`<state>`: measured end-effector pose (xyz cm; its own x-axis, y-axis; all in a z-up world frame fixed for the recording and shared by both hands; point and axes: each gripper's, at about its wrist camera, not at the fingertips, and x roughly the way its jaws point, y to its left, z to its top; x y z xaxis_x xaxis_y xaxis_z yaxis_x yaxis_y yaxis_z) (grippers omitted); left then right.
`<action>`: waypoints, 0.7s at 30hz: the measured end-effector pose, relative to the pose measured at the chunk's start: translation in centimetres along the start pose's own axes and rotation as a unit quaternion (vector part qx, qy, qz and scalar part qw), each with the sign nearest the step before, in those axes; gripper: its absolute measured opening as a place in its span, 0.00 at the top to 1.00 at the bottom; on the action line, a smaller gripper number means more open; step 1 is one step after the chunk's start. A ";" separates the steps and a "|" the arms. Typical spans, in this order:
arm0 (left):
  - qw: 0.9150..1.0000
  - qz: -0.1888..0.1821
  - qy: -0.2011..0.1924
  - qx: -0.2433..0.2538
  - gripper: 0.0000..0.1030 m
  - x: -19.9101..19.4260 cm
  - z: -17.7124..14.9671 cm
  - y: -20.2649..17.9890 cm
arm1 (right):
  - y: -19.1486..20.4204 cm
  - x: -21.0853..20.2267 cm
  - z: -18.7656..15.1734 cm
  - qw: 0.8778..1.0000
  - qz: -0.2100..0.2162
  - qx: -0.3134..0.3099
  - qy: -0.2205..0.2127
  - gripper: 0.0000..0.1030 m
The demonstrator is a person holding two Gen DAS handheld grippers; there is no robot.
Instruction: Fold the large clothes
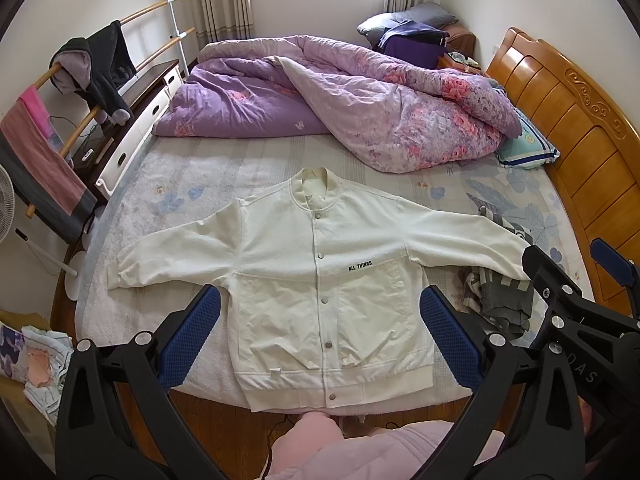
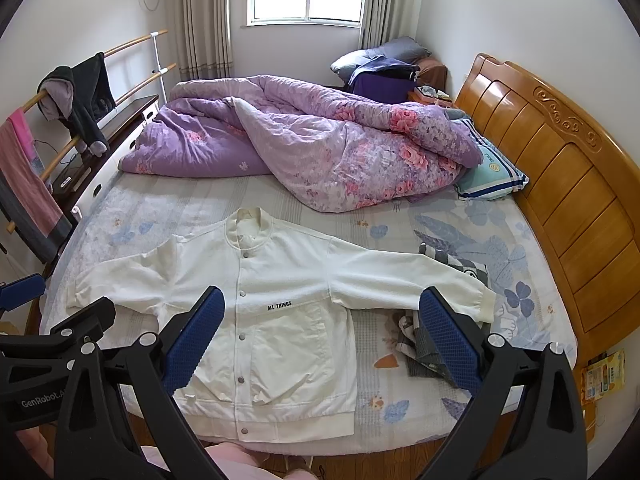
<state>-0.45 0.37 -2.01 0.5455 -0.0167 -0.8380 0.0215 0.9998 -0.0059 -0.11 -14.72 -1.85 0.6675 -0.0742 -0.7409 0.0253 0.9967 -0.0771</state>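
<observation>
The jacket is laid out flat, and no fold is made yet.

The bed (image 1: 208, 184) holds the white jacket (image 1: 316, 280) near its front edge, buttoned up, with both sleeves spread out to the sides. All the folding is left to do, I think. The left gripper (image 1: 320, 328) and the right gripper (image 2: 320, 332) hang above it, jaws wide and holding nothing. The right sleeve lies over a grey cloth (image 2: 430, 344), so part of that cloth is hidden. The jaws cover bits of the jacket too.

Quilt (image 1: 360, 96) (bunched) blocks far bed (image 1: 180, 184); nearer bare.
</observation>
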 end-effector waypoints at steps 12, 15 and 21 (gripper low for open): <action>1.000 -0.001 0.002 0.000 0.04 0.5 0.0 0.1 | -0.2 0.2 0.0 1.000 0.001 0.000 0.003 0.08; 1.000 -0.002 0.003 0.000 0.04 0.6 -0.1 0.2 | -0.2 0.4 -0.3 1.000 0.001 0.000 0.004 0.08; 1.000 -0.001 0.003 0.000 0.04 0.8 -0.2 0.1 | -0.3 0.5 -0.3 1.000 0.001 0.000 0.005 0.08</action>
<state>-0.16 0.43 -2.83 0.5402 -0.0182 -0.8413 0.0227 0.9997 -0.0070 -0.02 -15.02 -2.38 0.6608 -0.0729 -0.7470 0.0238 0.9968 -0.0763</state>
